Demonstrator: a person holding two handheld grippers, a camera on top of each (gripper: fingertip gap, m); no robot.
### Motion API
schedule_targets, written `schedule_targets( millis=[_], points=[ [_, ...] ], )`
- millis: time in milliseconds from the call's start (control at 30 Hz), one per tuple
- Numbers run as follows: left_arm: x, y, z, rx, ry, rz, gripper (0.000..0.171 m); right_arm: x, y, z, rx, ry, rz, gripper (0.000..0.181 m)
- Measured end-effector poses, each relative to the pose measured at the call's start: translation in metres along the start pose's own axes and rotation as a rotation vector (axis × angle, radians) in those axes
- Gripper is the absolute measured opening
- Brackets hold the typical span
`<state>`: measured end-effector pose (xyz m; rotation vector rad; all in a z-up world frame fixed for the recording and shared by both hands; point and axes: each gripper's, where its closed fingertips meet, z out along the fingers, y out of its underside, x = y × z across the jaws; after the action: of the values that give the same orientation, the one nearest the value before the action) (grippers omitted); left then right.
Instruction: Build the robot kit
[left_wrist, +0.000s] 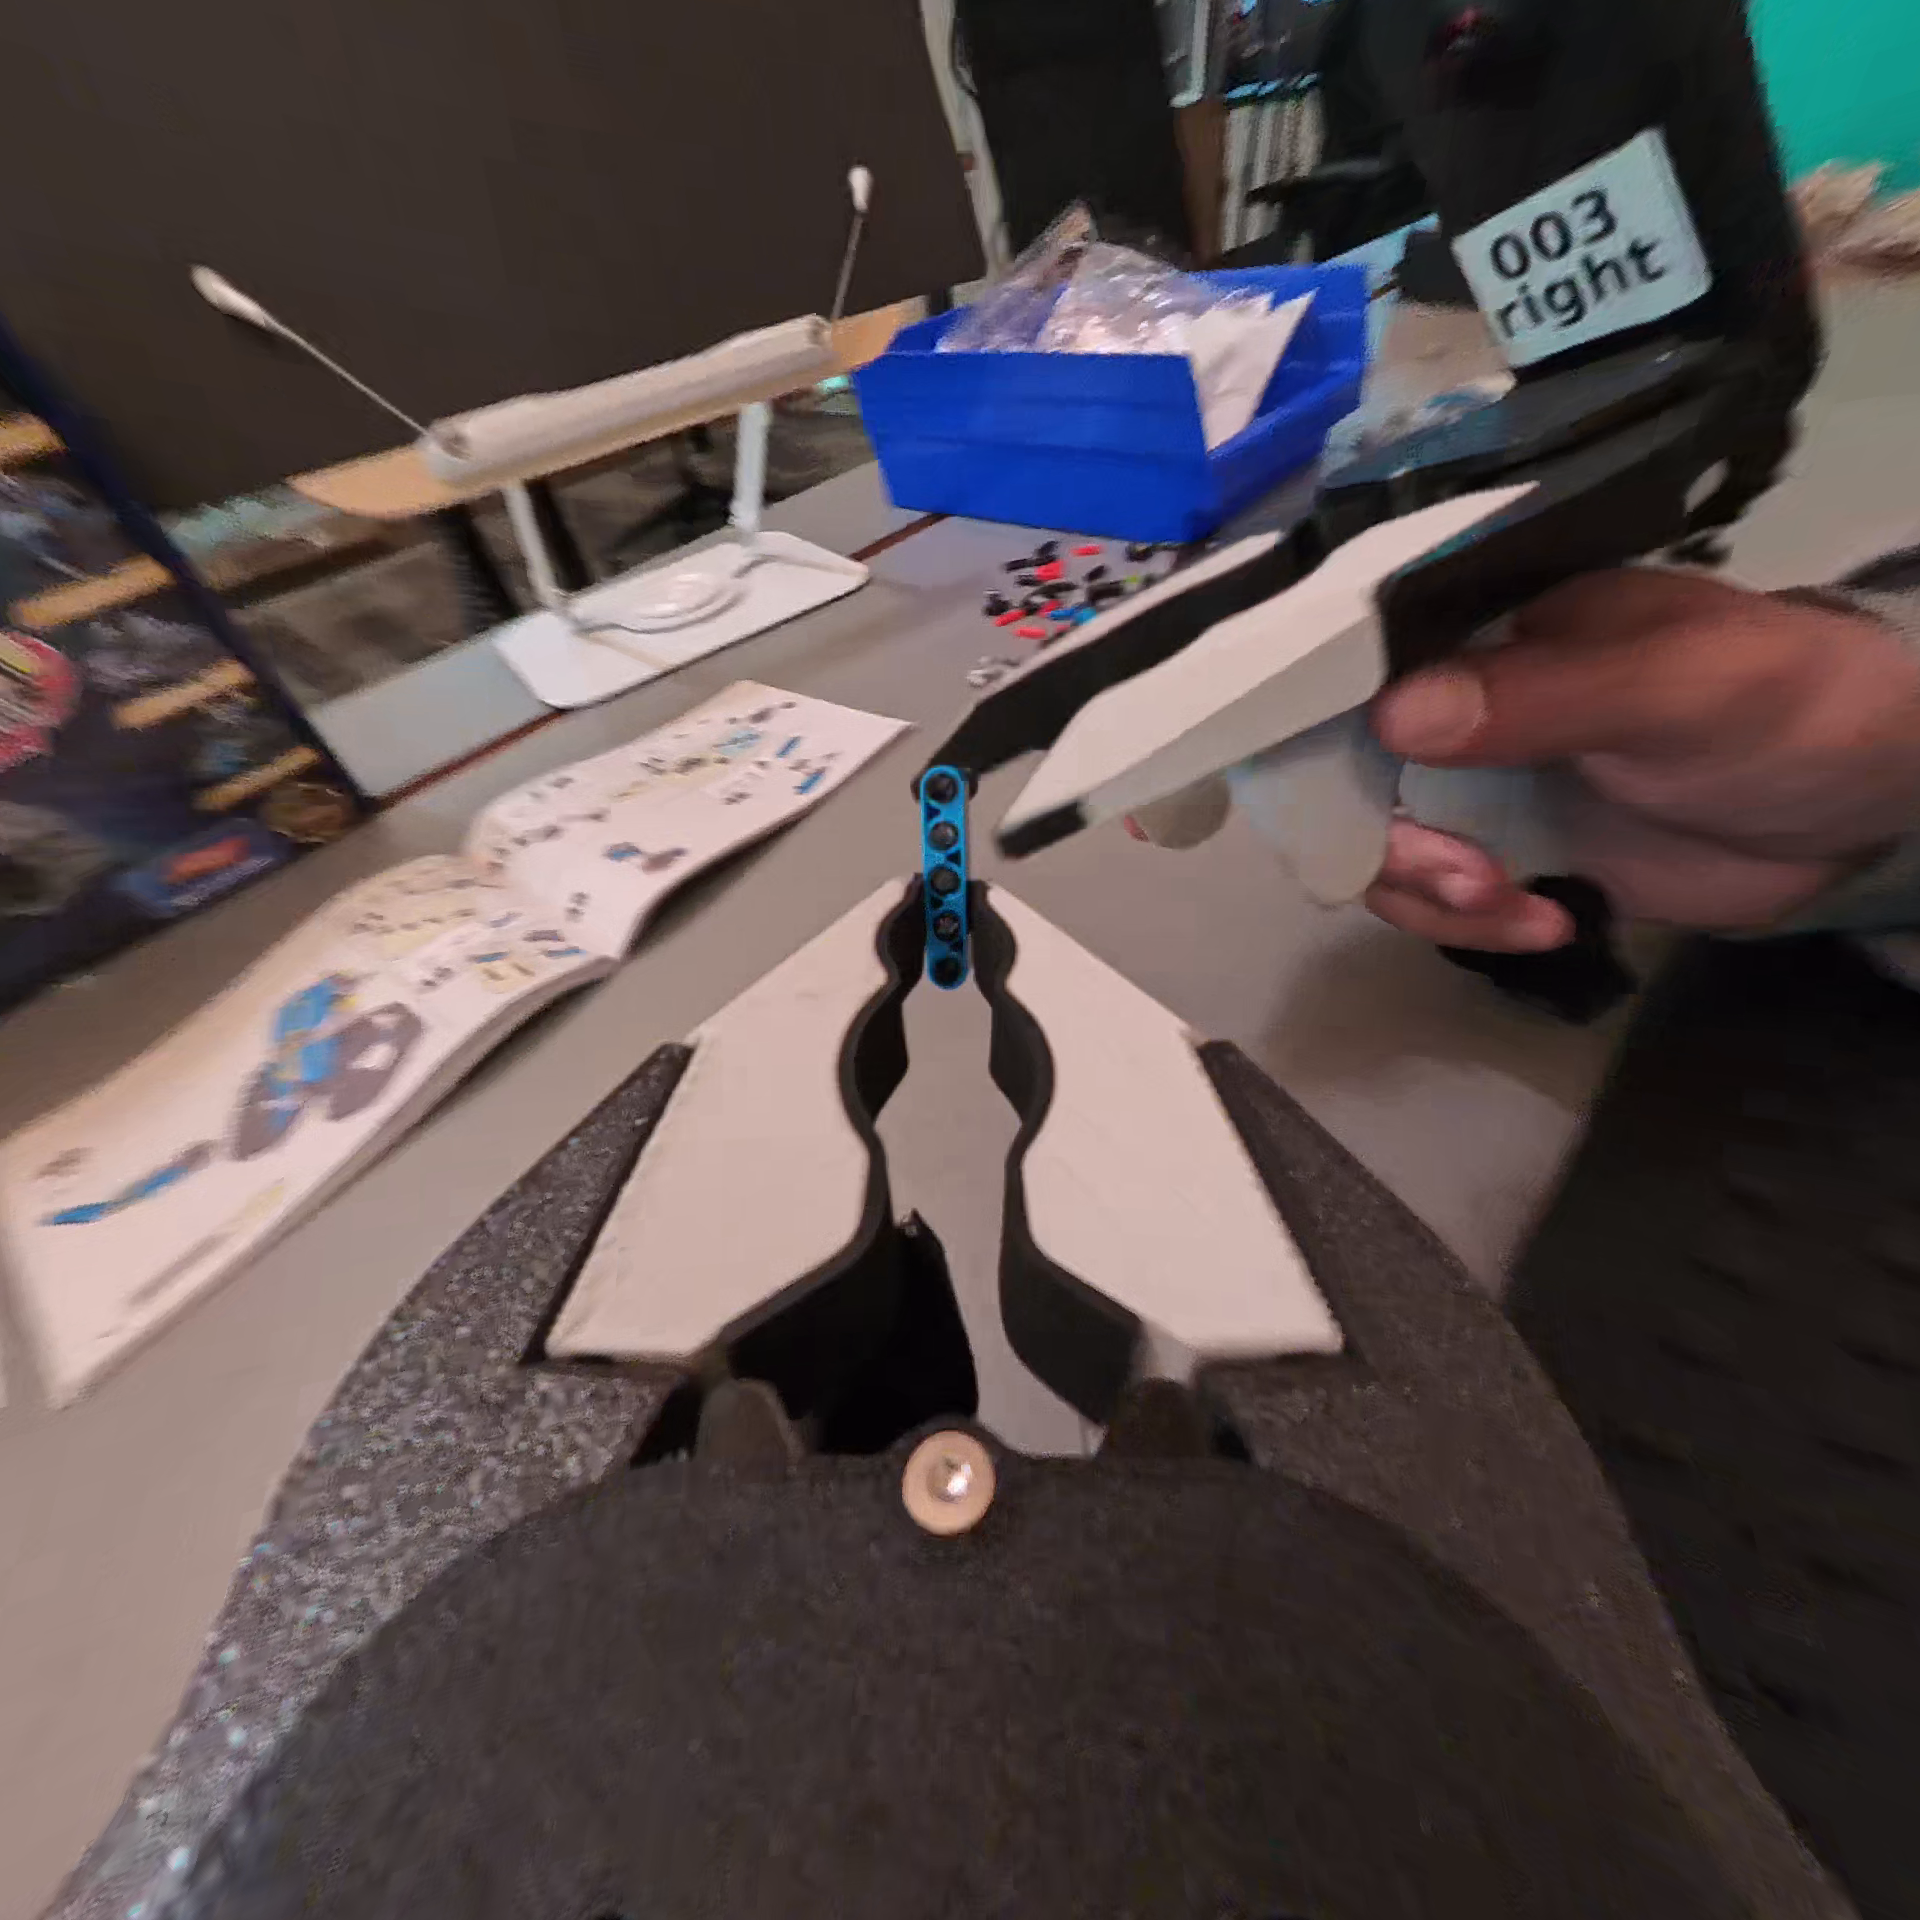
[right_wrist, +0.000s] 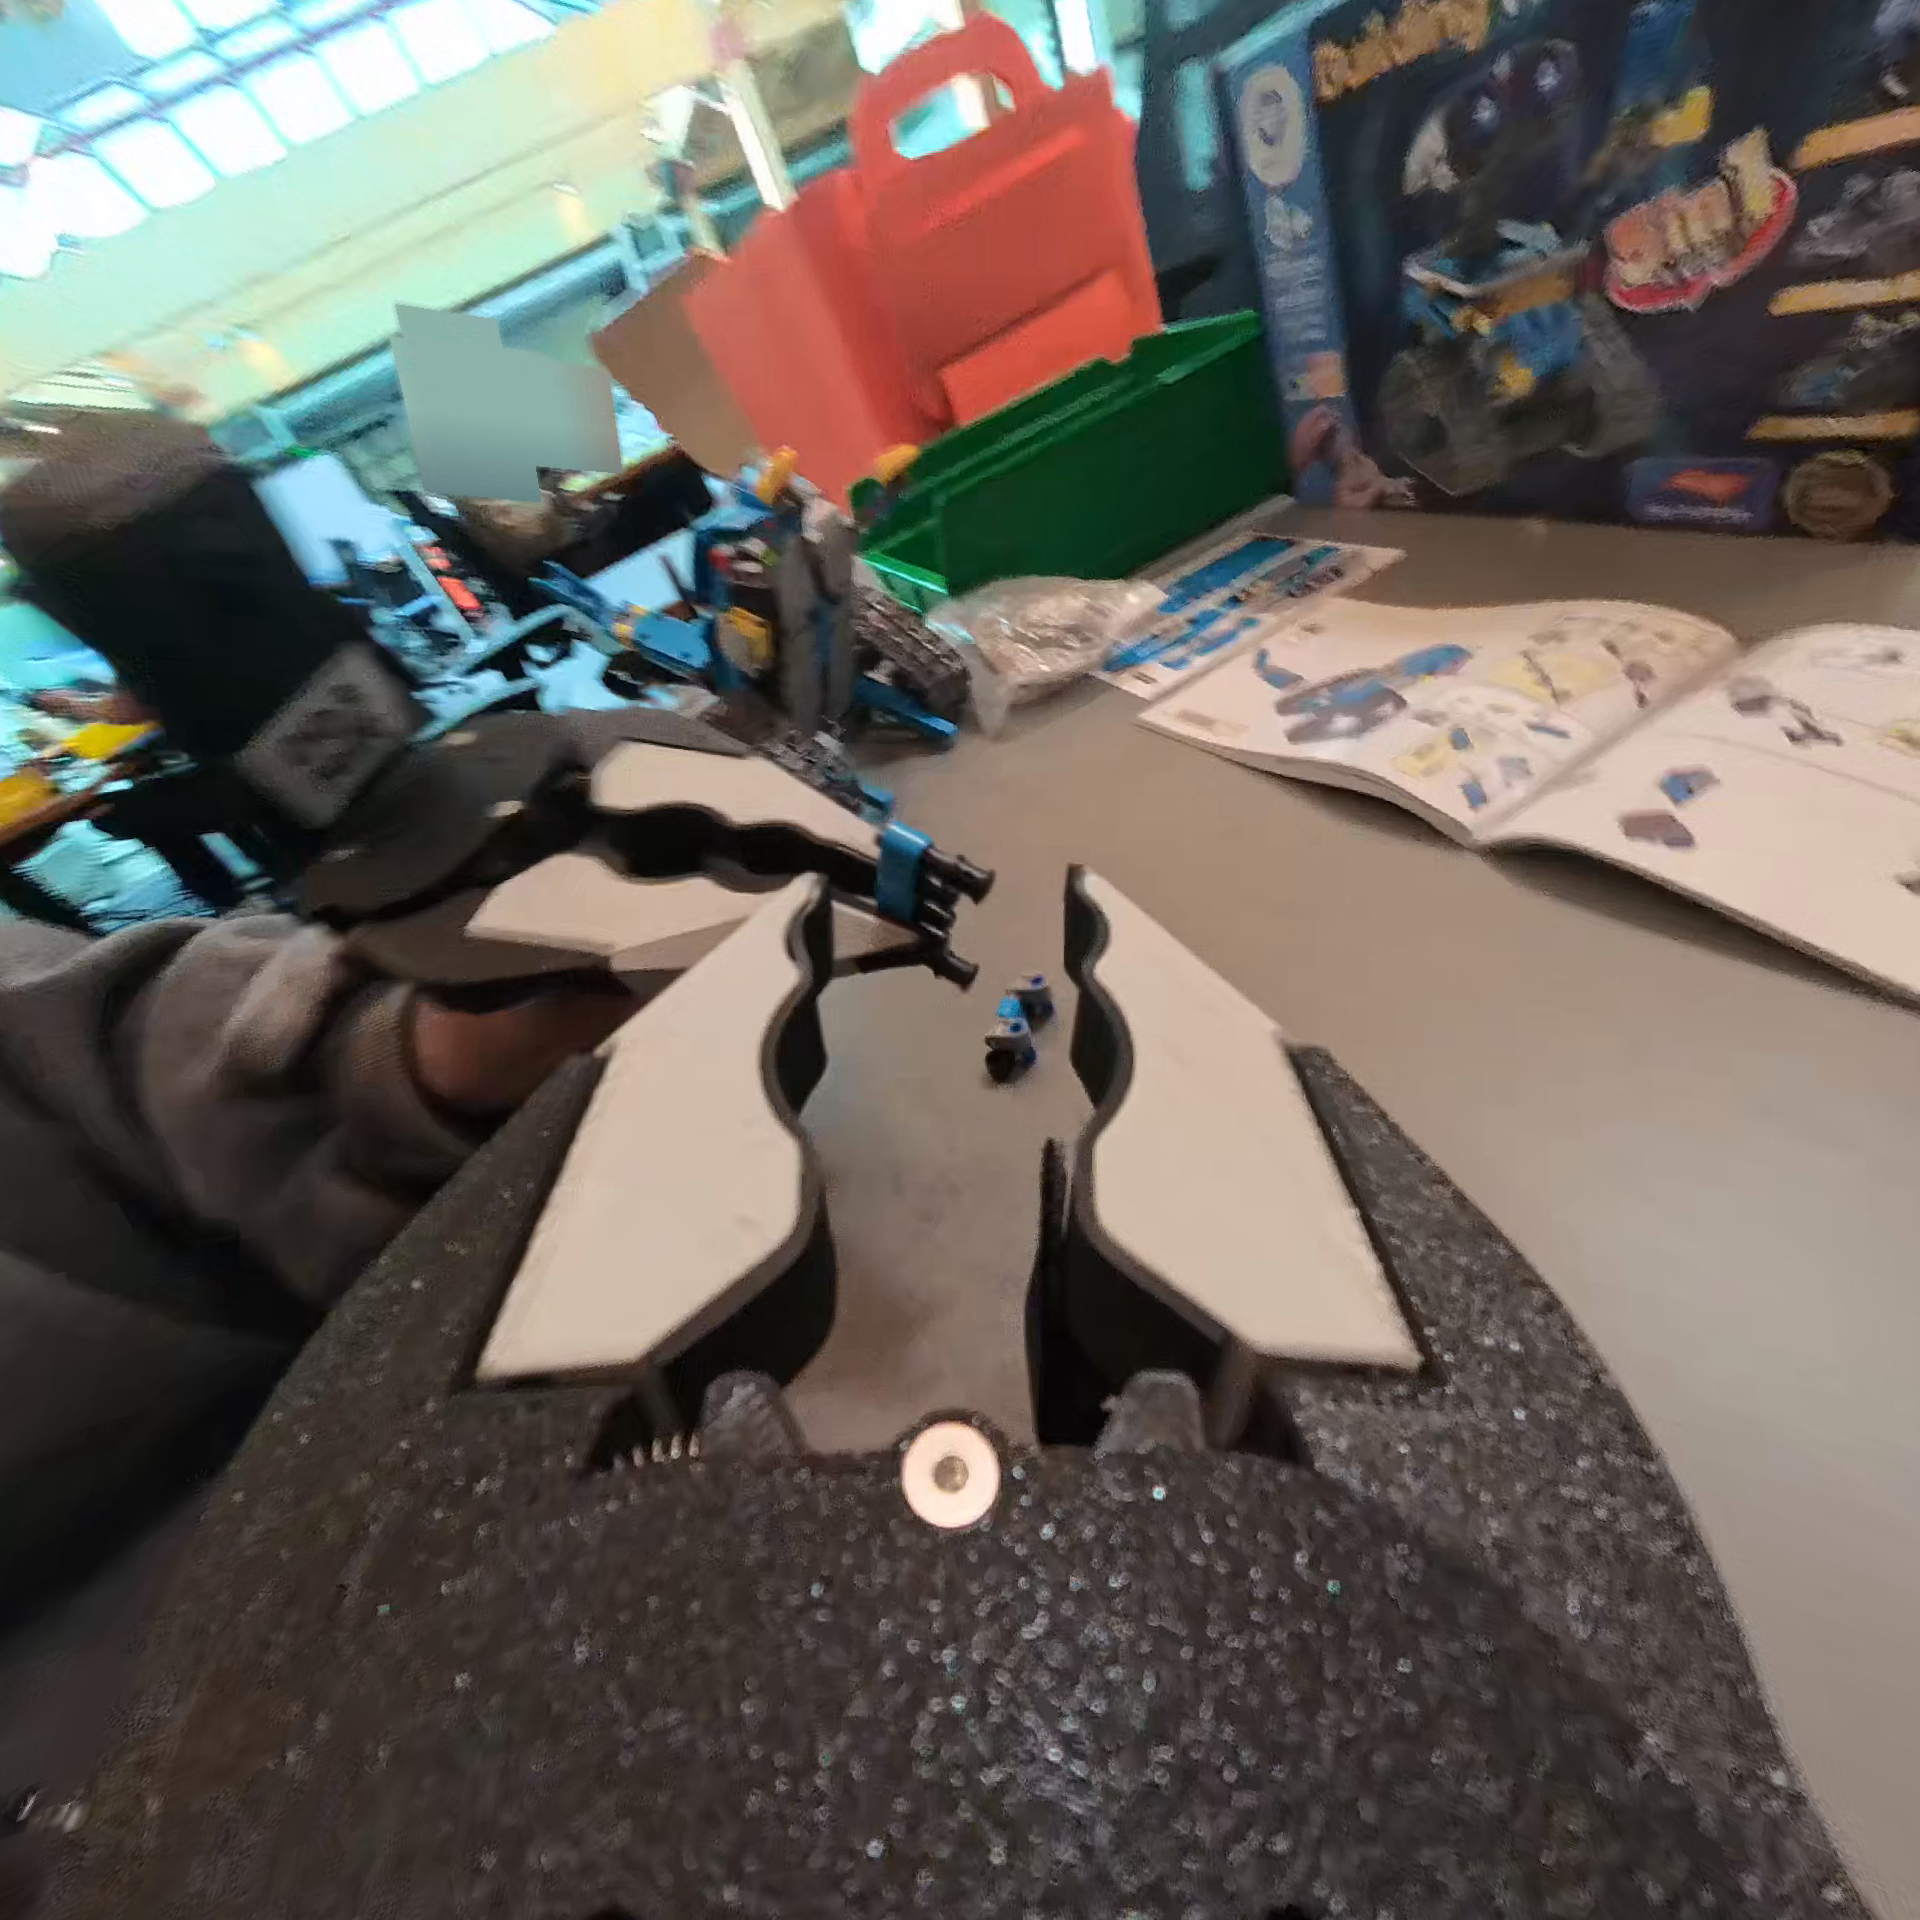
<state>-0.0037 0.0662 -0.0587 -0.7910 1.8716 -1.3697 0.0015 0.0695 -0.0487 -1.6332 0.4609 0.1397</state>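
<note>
1. We are holding a blue beam (left_wrist: 944, 878) with our left gripper (left_wrist: 944, 914). Its fingers are pressed together on the lower part of the beam, and the upper part is standing out past the tips.

2. The long axis of the beam is running straight forward along the fingers in the left wrist view. In the right wrist view the beam (right_wrist: 902, 871) is showing black pins (right_wrist: 951, 914) that are pointing from it toward the gap of the other gripper.

3. Our right gripper (right_wrist: 945, 914) is standing with its fingers apart and is holding nothing. In the left wrist view its tips (left_wrist: 982, 805) are just beside the top end of the beam, coming in from the right side. We cannot tell whether one tip is touching the beam.

4. Two small blue and grey pieces (right_wrist: 1016, 1023) are lying on the grey table (right_wrist: 1455, 1039) between the open fingers of the right gripper, near their tips.

5. Around us, an open instruction booklet (left_wrist: 416, 966) is lying on the table to the left, a blue bin (left_wrist: 1091, 436) with plastic bags is standing farther back, and small loose parts (left_wrist: 1060, 592) are scattered in front of it. A white lamp (left_wrist: 675, 582) is standing behind the booklet.
</note>
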Motion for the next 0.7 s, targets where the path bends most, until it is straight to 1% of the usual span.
schedule_targets(
  millis=[33,67,133,167,233,267,333,400,433,500,533,600,700],
  points=[
    [-0.003,0.0,0.0,-0.012,-0.063,0.059,0.006,0.004,0.006,0.004,-0.019,0.052,0.024,0.039],
    [-0.006,0.0,0.0,-0.021,-0.113,0.108,0.006,0.002,0.006,0.007,0.007,0.054,0.072,0.032],
    [-0.007,-0.004,-0.002,-0.008,-0.144,0.131,0.007,-0.006,0.002,0.009,0.051,0.003,0.17,0.02],
    [-0.007,-0.005,-0.003,-0.005,-0.149,0.135,0.006,-0.007,0.0,0.009,0.071,-0.004,0.184,0.018],
    [-0.008,-0.006,-0.003,-0.001,-0.156,0.142,0.006,-0.008,-0.004,0.009,0.094,0.001,0.167,0.021],
    [-0.008,-0.005,-0.004,-0.001,-0.154,0.129,0.006,-0.011,-0.004,0.01,0.095,-0.015,0.166,0.027],
    [-0.012,-0.005,-0.004,-0.003,-0.157,0.093,0.006,-0.011,-0.003,0.011,0.093,-0.017,0.172,0.03],
    [-0.016,-0.008,-0.007,0.014,-0.182,0.08,0.006,-0.001,-0.004,0.009,0.096,0.04,0.161,0.041],
    [-0.016,-0.008,-0.007,0.018,-0.182,0.085,0.006,0.003,-0.004,0.009,0.101,0.063,0.15,0.043],
    [-0.008,-0.009,-0.005,0.018,-0.156,0.109,0.006,-0.005,-0.008,0.011,0.119,0.005,0.152,0.047],
    [-0.005,-0.011,-0.006,0.026,-0.155,0.125,0.006,-0.009,-0.008,0.013,0.12,-0.014,0.147,0.046],
    [-0.005,-0.011,-0.006,0.026,-0.155,0.134,0.006,-0.014,-0.008,0.013,0.11,-0.033,0.111,0.031],
    [-0.002,-0.012,-0.006,0.035,-0.135,0.126,0.006,-0.013,-0.009,0.011,0.116,-0.023,0.086,0.022]
  ],
)
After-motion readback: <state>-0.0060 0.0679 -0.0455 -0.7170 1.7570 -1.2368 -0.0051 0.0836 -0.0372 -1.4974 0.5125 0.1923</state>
